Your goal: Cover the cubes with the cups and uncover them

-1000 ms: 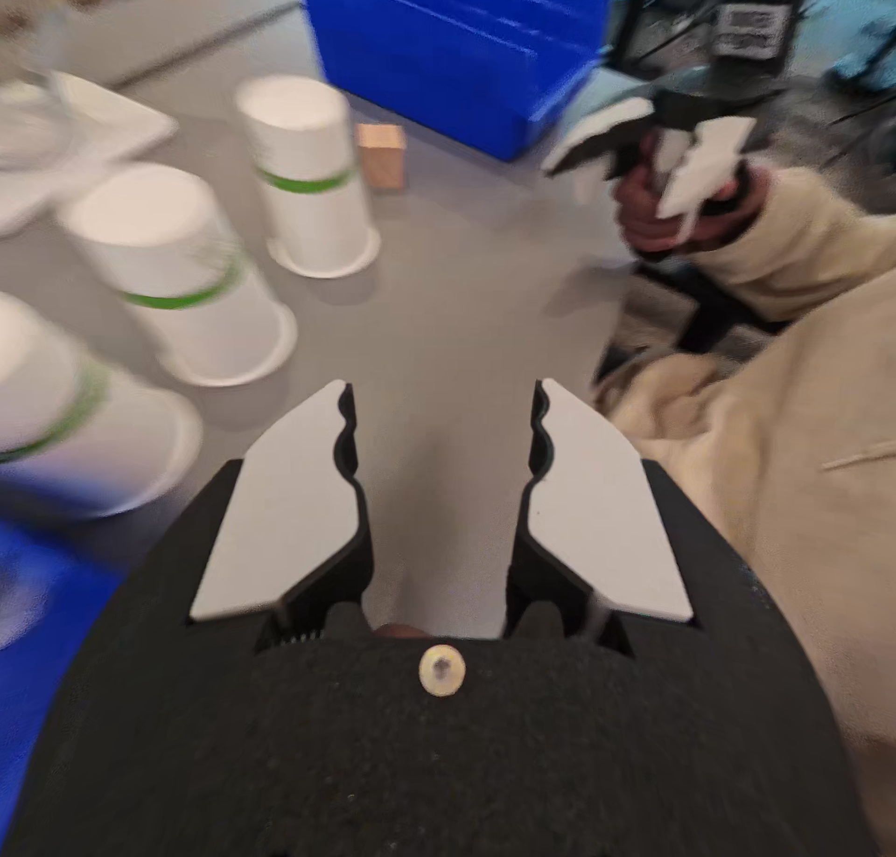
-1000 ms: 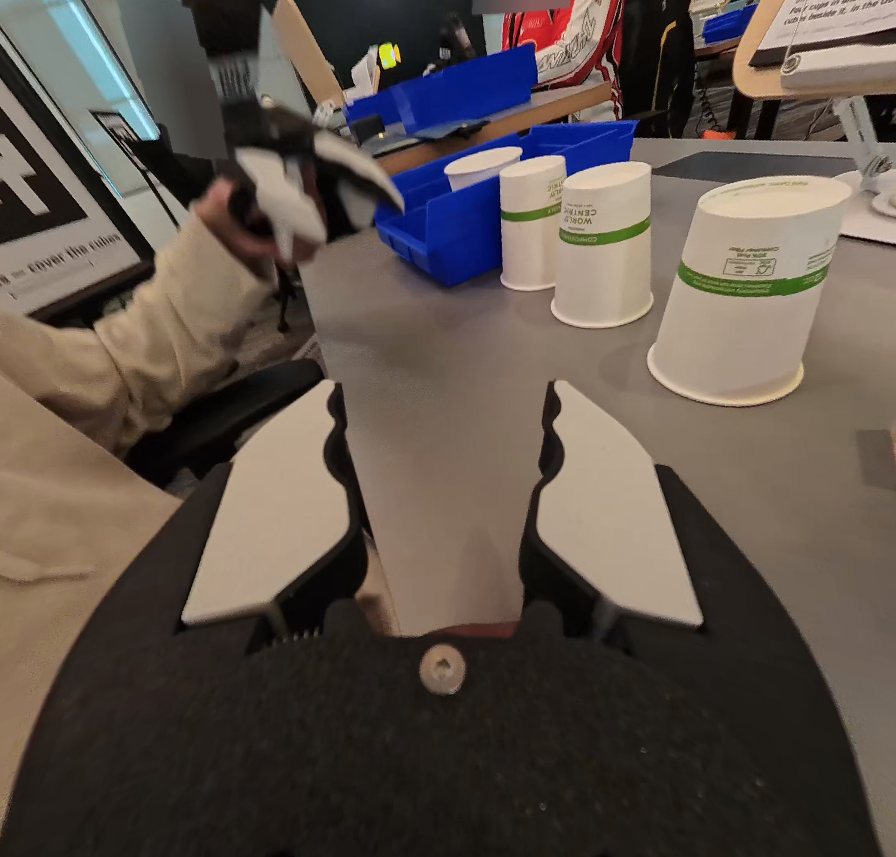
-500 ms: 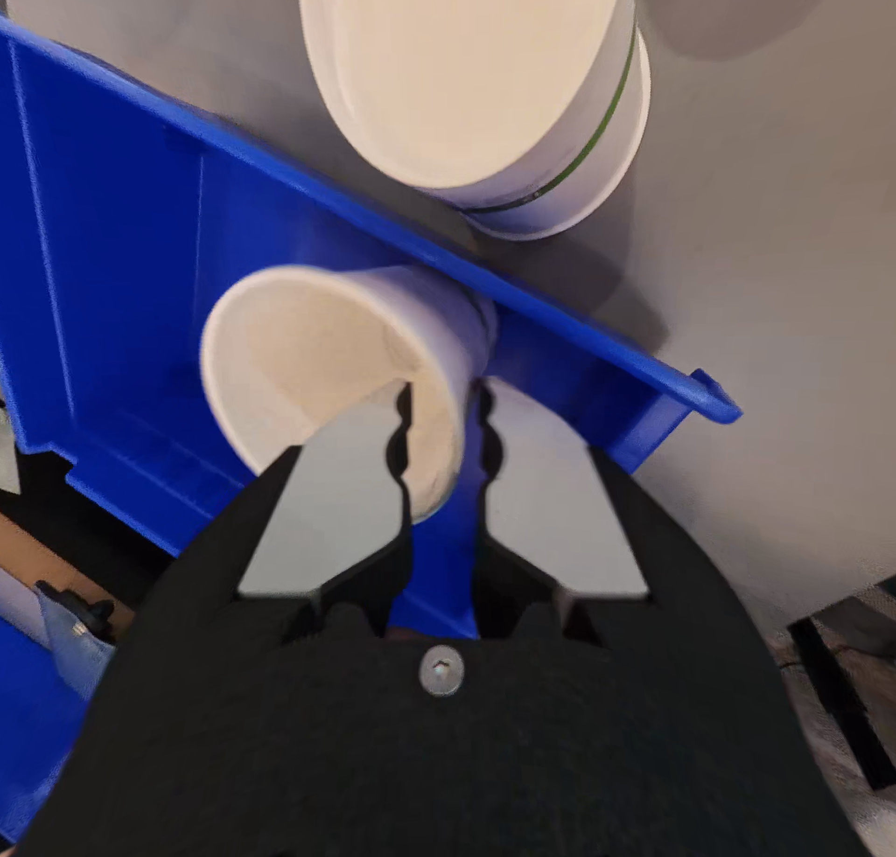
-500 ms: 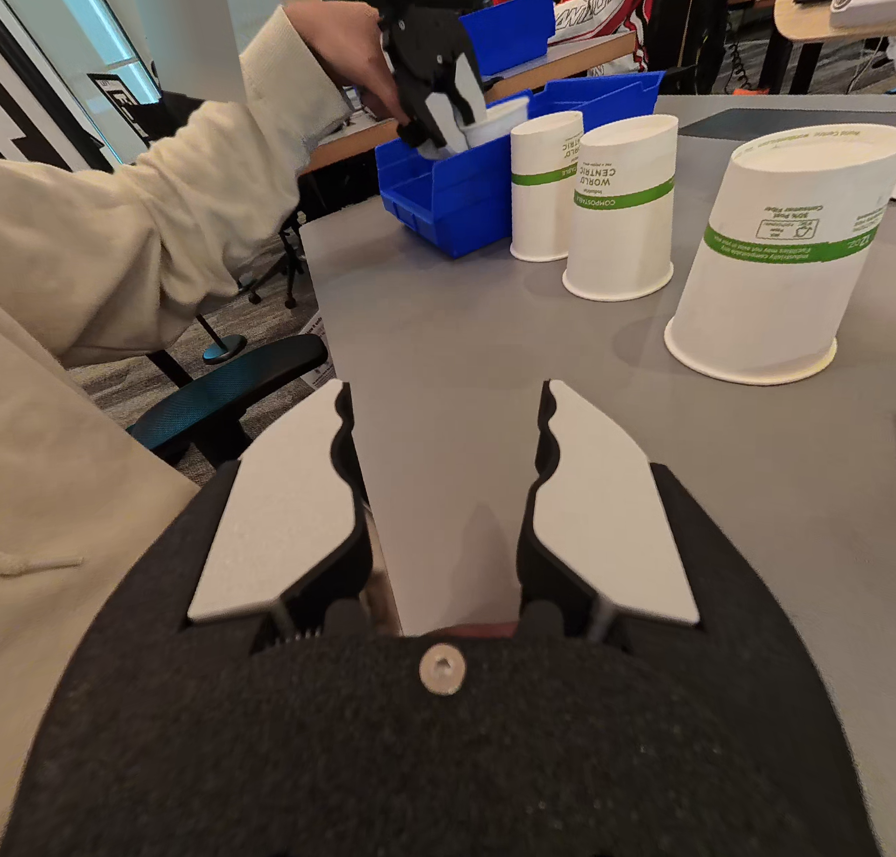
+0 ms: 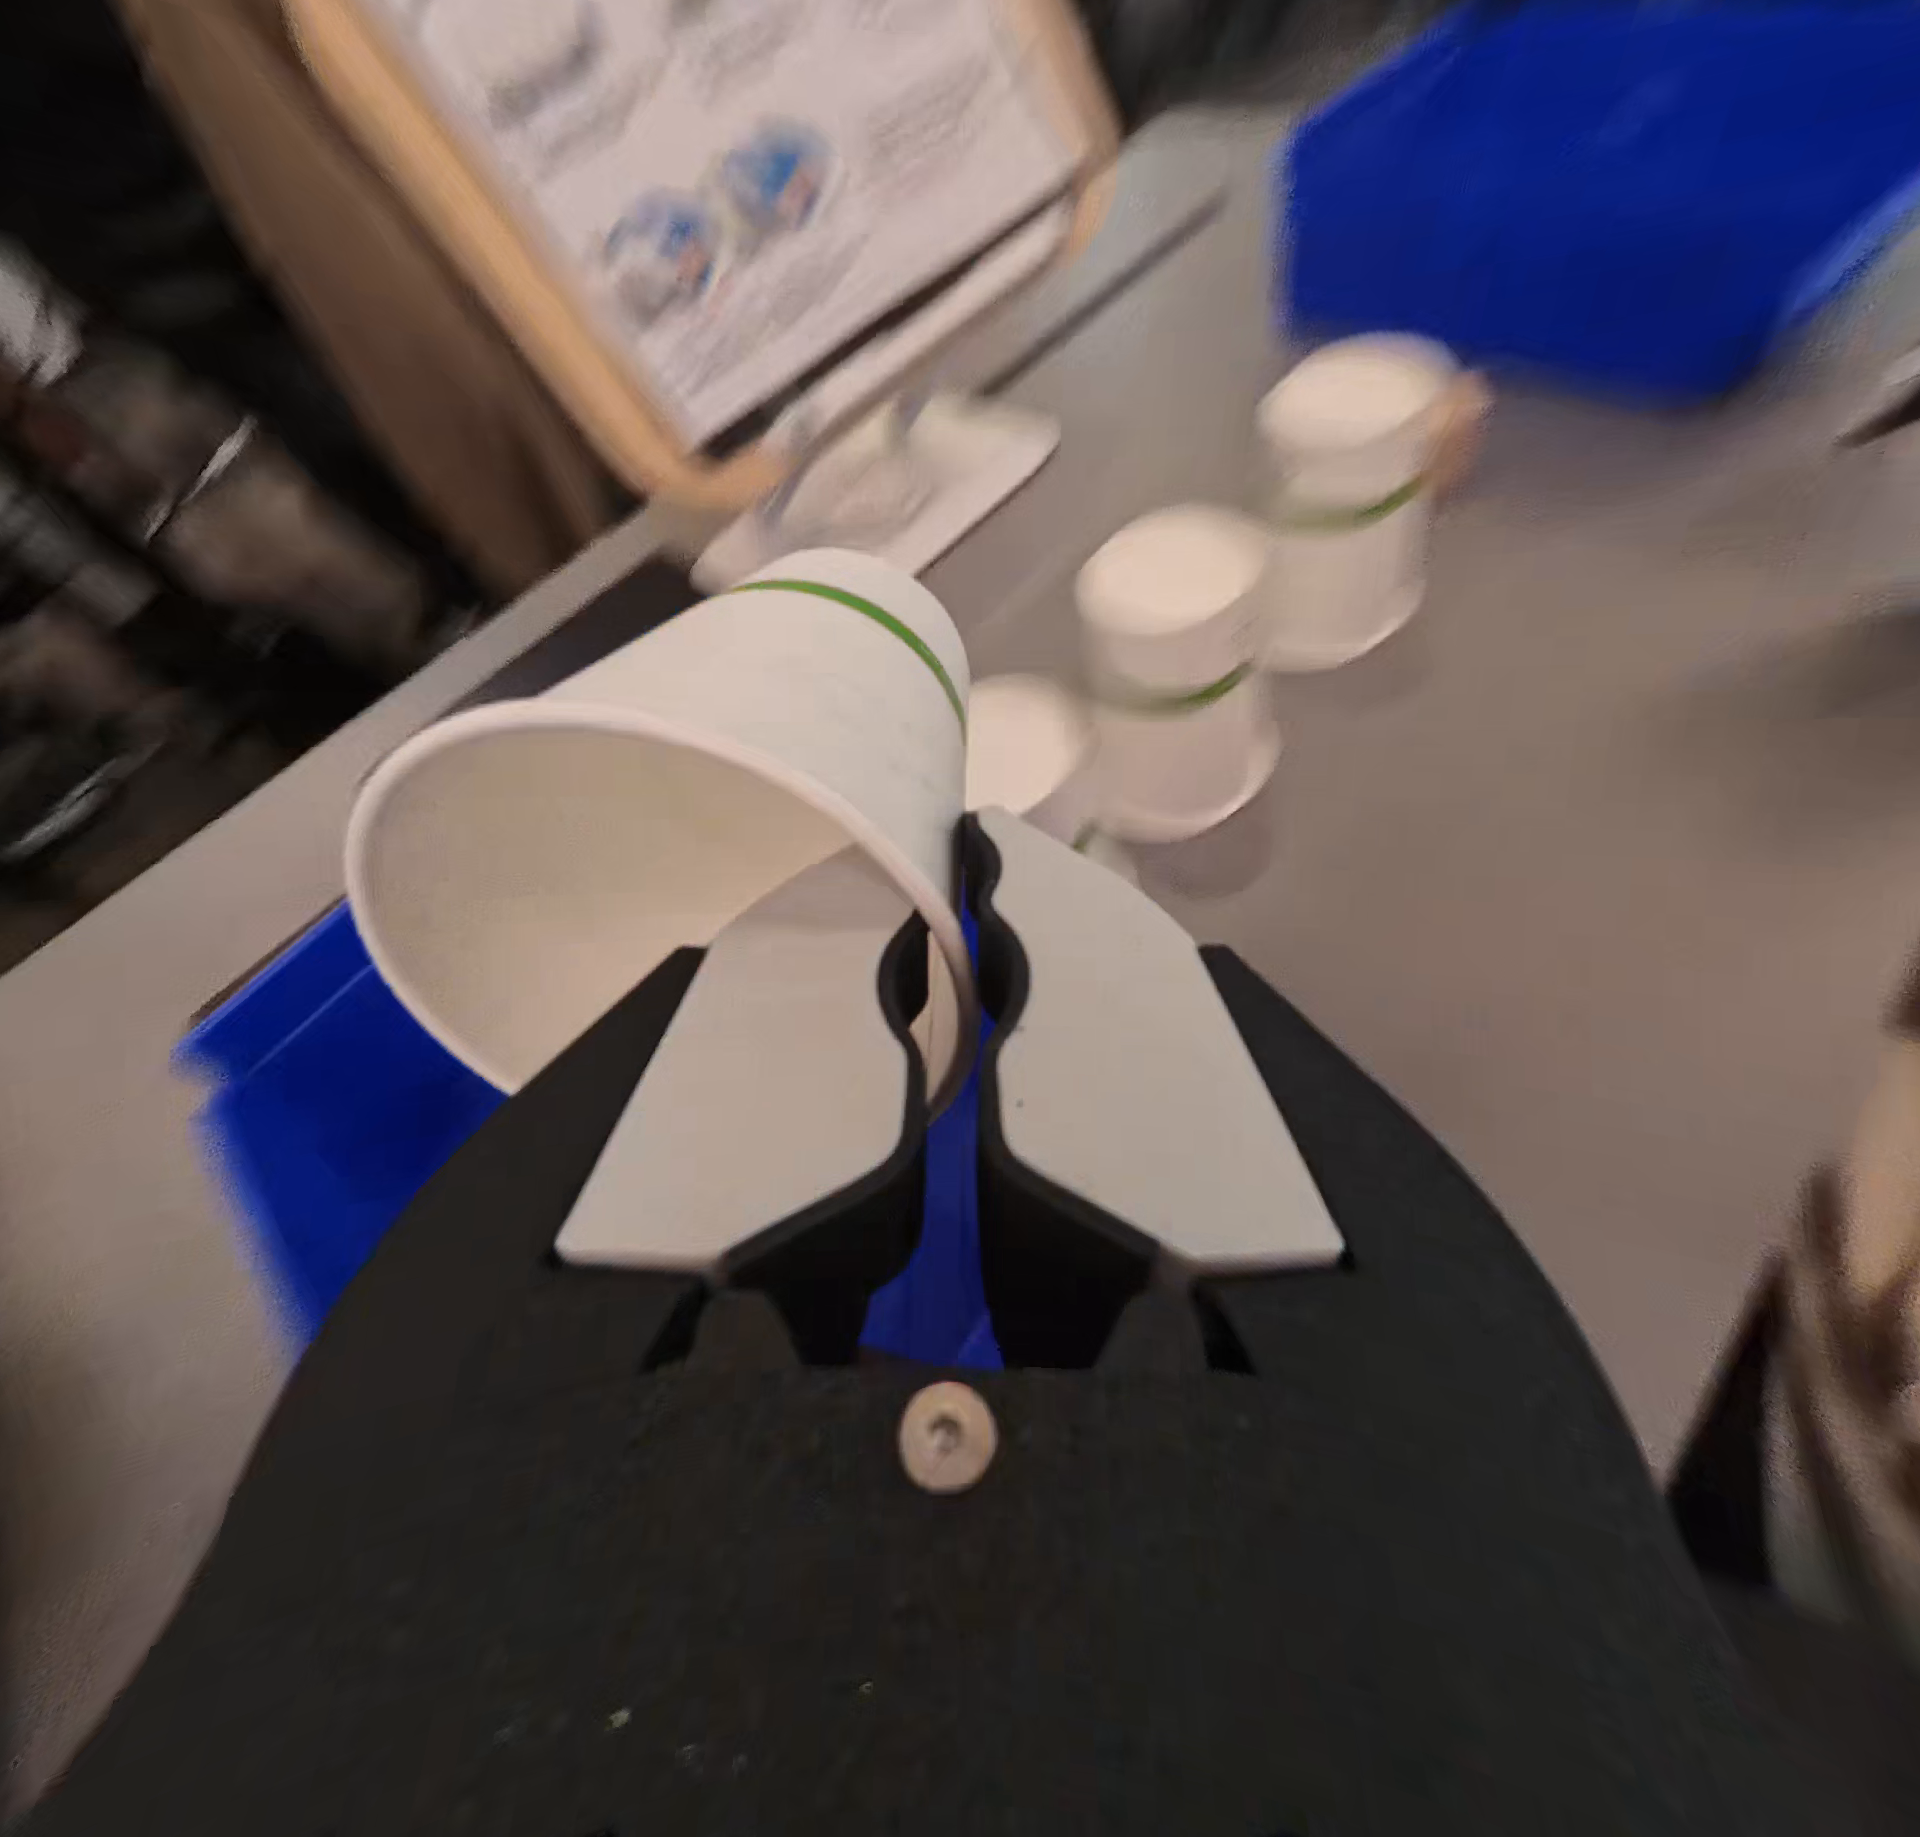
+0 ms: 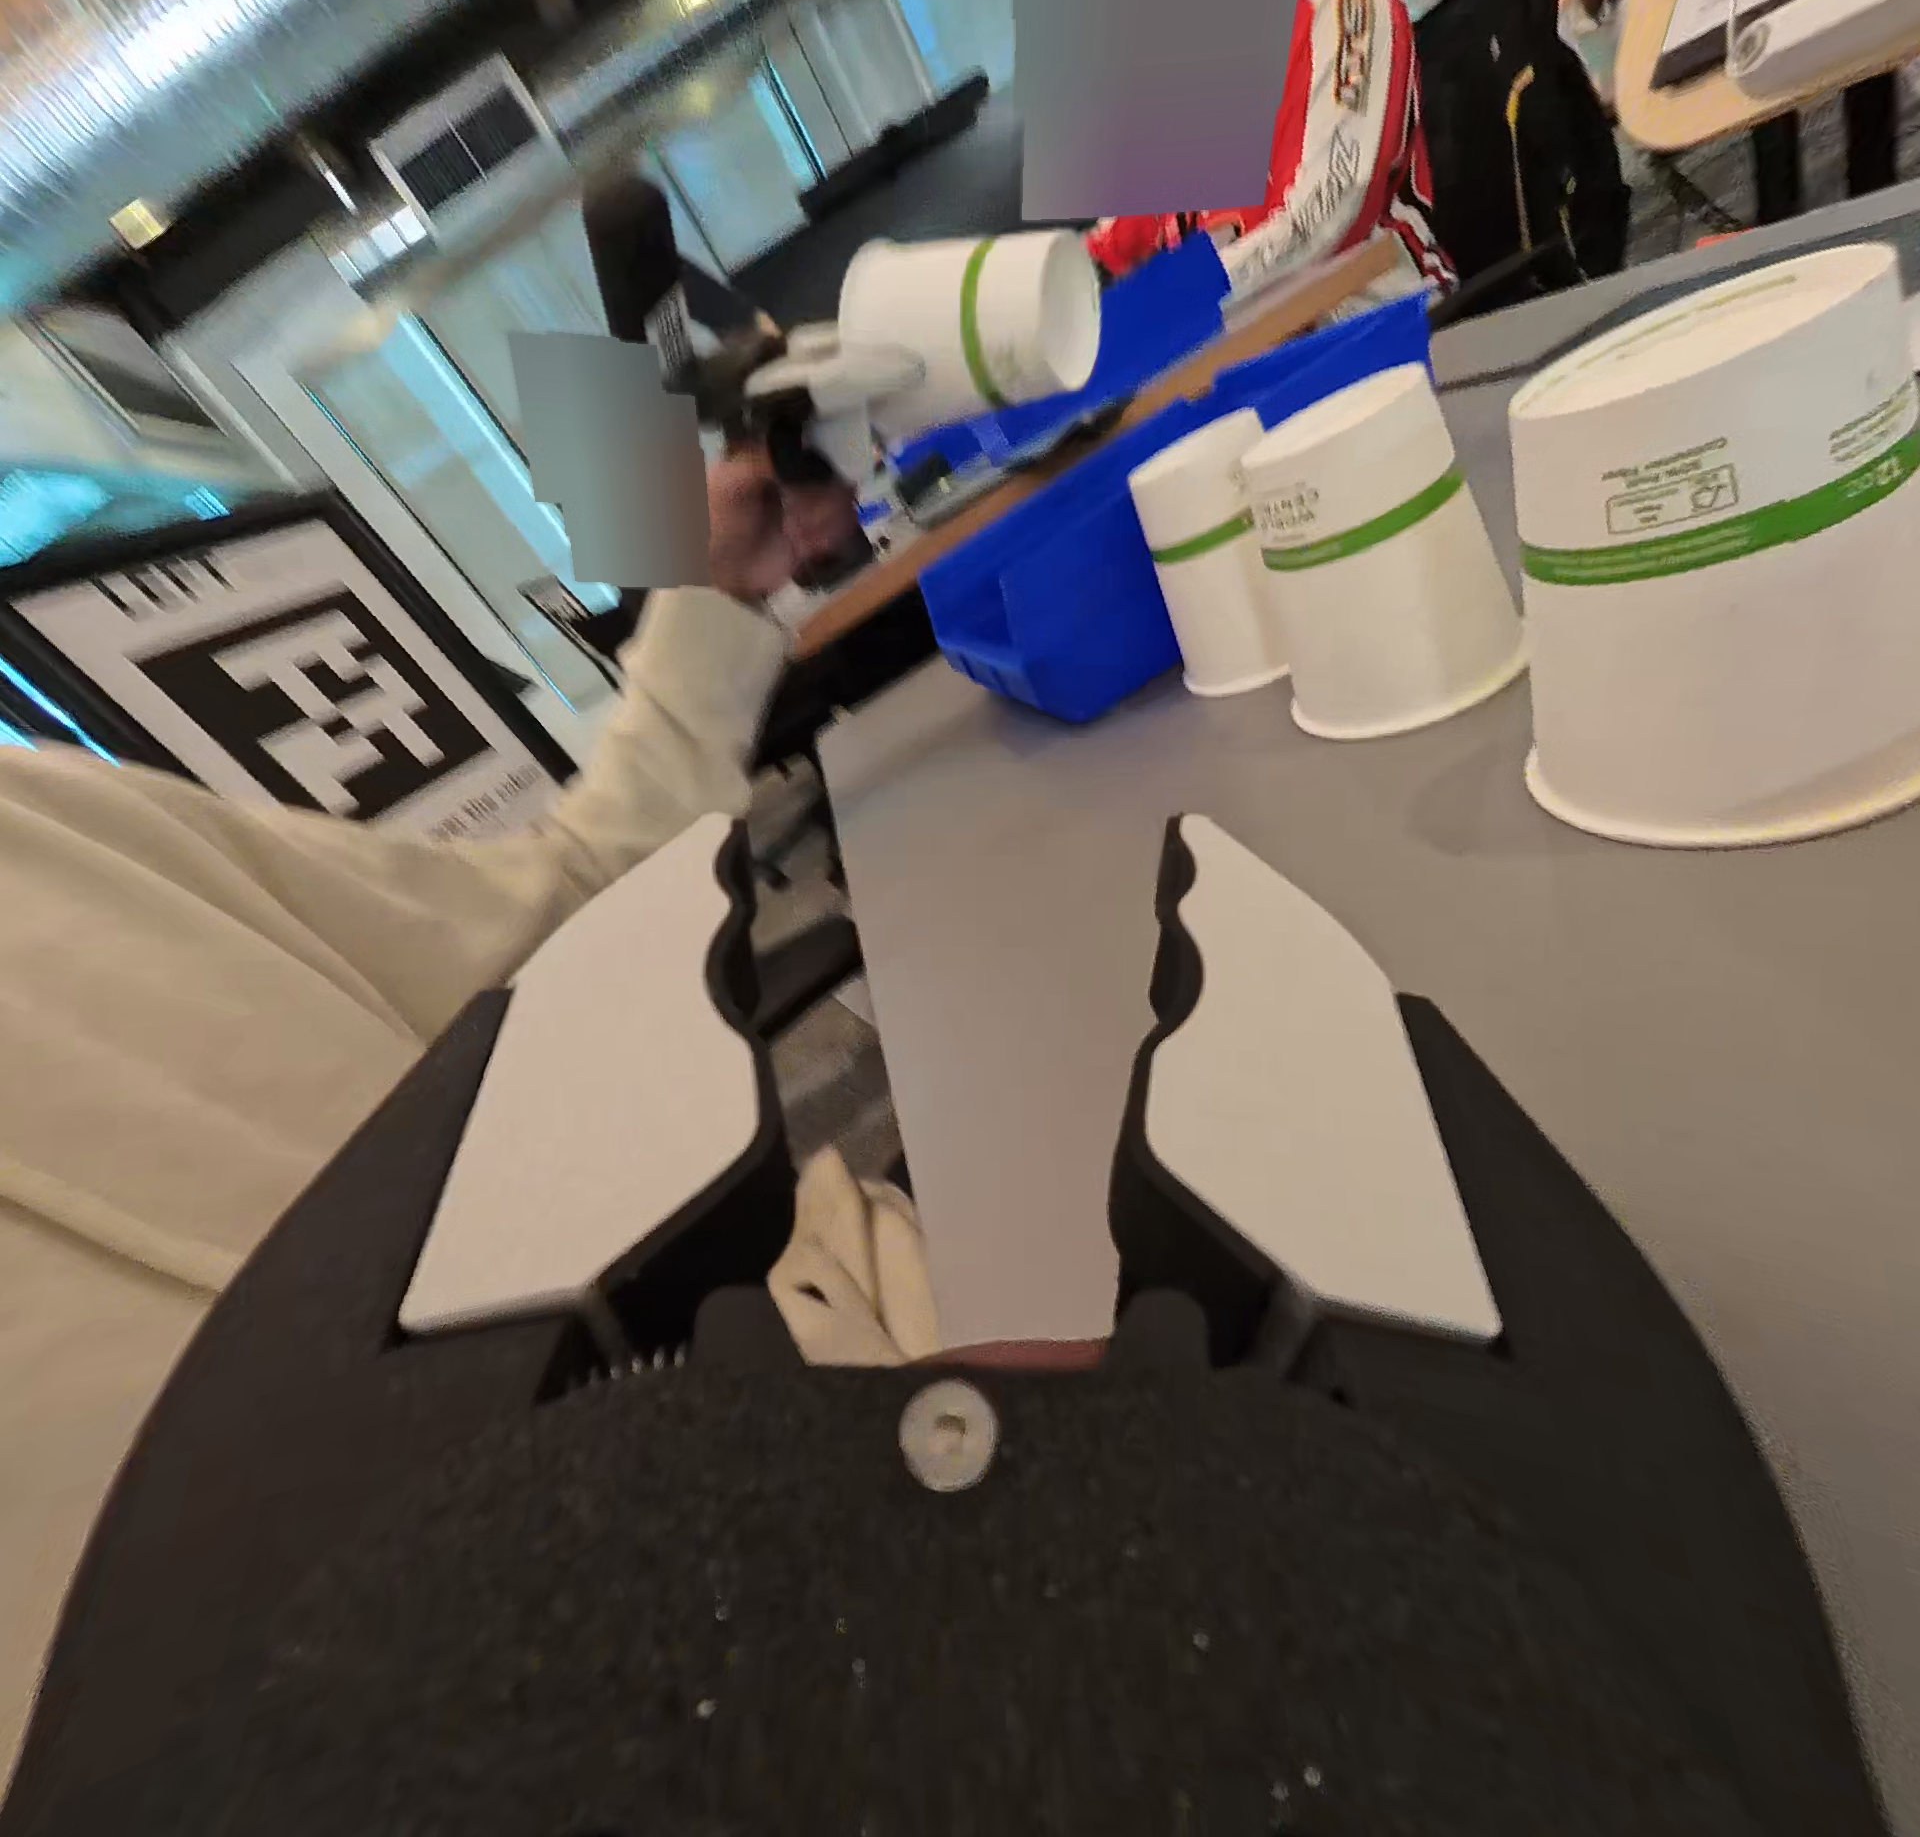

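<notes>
My left gripper (image 5: pixel 961 852) is shut on the rim of a white paper cup with a green band (image 5: pixel 665 811), held on its side in the air above a blue bin (image 5: pixel 332 1049). The same cup (image 6: pixel 966 333) shows high up in the right wrist view, held by the left gripper (image 6: pixel 883 374). Three upside-down white cups stand in a row on the grey table: near (image 6: pixel 1714 582), middle (image 6: pixel 1371 561), far (image 6: pixel 1205 551). They also show blurred in the left wrist view (image 5: pixel 1174 686). My right gripper (image 6: pixel 956 852) is open and empty above the table's left edge. No cube is in view.
A blue bin (image 6: pixel 1060 582) sits on the table behind the far cup. A second blue bin (image 5: pixel 1600 177) is at the back right in the left wrist view. A wooden sign stand (image 5: pixel 644 187) rises behind the cups. A cream sleeve (image 6: pixel 260 914) crosses the left.
My left gripper reached into the blue bin, closed on the cup's rim and has lifted it up out of the bin. My right gripper stayed open and shifted only slightly.
</notes>
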A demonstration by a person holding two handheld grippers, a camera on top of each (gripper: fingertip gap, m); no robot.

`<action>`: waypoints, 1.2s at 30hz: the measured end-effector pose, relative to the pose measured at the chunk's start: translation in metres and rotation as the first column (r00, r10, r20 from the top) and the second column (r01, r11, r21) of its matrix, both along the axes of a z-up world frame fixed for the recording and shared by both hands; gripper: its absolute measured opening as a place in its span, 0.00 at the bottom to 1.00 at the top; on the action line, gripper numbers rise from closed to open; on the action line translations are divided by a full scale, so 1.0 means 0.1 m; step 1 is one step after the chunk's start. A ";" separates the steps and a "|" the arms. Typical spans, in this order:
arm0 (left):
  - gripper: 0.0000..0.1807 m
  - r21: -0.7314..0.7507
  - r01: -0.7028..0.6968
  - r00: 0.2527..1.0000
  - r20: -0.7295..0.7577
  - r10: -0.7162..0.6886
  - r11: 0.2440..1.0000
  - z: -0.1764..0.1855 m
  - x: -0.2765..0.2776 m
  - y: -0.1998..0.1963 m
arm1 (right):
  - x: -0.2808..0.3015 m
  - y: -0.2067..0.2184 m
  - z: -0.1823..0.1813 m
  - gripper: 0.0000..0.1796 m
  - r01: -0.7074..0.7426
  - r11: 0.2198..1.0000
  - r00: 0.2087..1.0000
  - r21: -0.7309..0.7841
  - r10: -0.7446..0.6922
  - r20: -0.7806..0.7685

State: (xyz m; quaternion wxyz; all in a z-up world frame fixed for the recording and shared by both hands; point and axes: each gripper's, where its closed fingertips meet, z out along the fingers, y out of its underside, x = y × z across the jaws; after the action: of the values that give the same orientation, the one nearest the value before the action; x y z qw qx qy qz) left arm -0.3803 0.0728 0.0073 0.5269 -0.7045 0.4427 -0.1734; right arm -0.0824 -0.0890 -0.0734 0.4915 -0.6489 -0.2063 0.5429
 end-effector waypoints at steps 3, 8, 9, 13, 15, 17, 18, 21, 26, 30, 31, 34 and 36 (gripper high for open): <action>0.01 0.040 0.209 0.953 0.218 -0.213 0.977 0.10 0.58 -0.51 | 0.03 0.10 0.16 0.46 -0.016 0.998 0.986 -0.064 0.005 -0.169; 0.01 0.029 0.453 0.856 0.266 -0.443 0.891 -0.11 1.48 -1.15 | -0.19 0.21 0.36 0.53 -0.049 0.999 0.989 -0.007 0.048 -0.141; 0.01 0.008 0.509 0.827 0.274 -0.491 0.861 -0.16 1.63 -1.27 | -0.25 0.21 0.41 0.53 -0.056 0.998 0.992 0.034 0.059 -0.110; 0.01 -0.077 0.643 0.727 0.373 -0.576 0.762 -0.32 2.05 -1.56 | -0.46 0.18 0.49 0.58 -0.076 0.978 0.997 0.194 0.072 0.030; 0.01 -0.117 0.673 0.706 0.397 -0.587 0.730 -0.42 2.16 -1.63 | -0.53 0.17 0.41 0.61 -0.074 0.975 0.994 0.211 0.055 0.095; 0.01 -0.128 0.687 0.695 0.401 -0.596 0.715 -0.48 2.20 -1.66 | -0.55 0.17 0.32 0.59 -0.062 0.971 0.990 0.230 0.030 0.139; 0.01 -0.147 0.703 0.682 0.415 -0.602 0.696 -0.50 2.22 -1.69 | -0.55 0.18 0.27 0.56 -0.051 0.972 0.988 0.231 0.015 0.154; 0.01 -0.174 0.728 0.654 0.467 -0.596 0.663 -0.52 2.27 -1.74 | -0.51 0.23 0.15 0.47 -0.025 0.971 0.976 0.239 -0.028 0.218; 0.06 -0.207 0.692 0.689 0.477 -0.546 0.692 -0.58 2.32 -1.72 | -0.44 0.24 0.14 0.47 -0.009 0.968 0.972 0.251 -0.050 0.229; 0.32 -0.210 0.415 0.889 0.300 -0.346 0.885 -0.76 2.06 -1.42 | -0.21 0.30 0.09 0.47 0.063 0.976 0.958 0.210 -0.118 0.263; 0.39 -0.176 0.300 0.938 0.233 -0.257 0.937 -0.85 1.95 -1.31 | -0.10 0.34 0.08 0.47 0.100 0.972 0.941 0.215 -0.162 0.296; 0.38 -0.113 0.063 0.988 0.146 -0.046 0.992 -1.07 1.70 -1.18 | 0.35 0.51 0.24 0.47 0.217 0.946 0.842 0.241 -0.306 0.444; 0.35 -0.124 0.026 0.989 0.145 -0.008 0.992 -1.16 1.70 -1.23 | 0.68 0.68 0.43 0.47 0.269 0.926 0.725 0.266 -0.376 0.577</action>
State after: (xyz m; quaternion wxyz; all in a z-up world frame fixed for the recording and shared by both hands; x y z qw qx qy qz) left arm -0.2108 -0.0502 -0.1086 0.5107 -0.7180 0.3977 -0.2560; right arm -0.0142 -0.0206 -0.0307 0.5351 -0.7736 -0.2831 0.1874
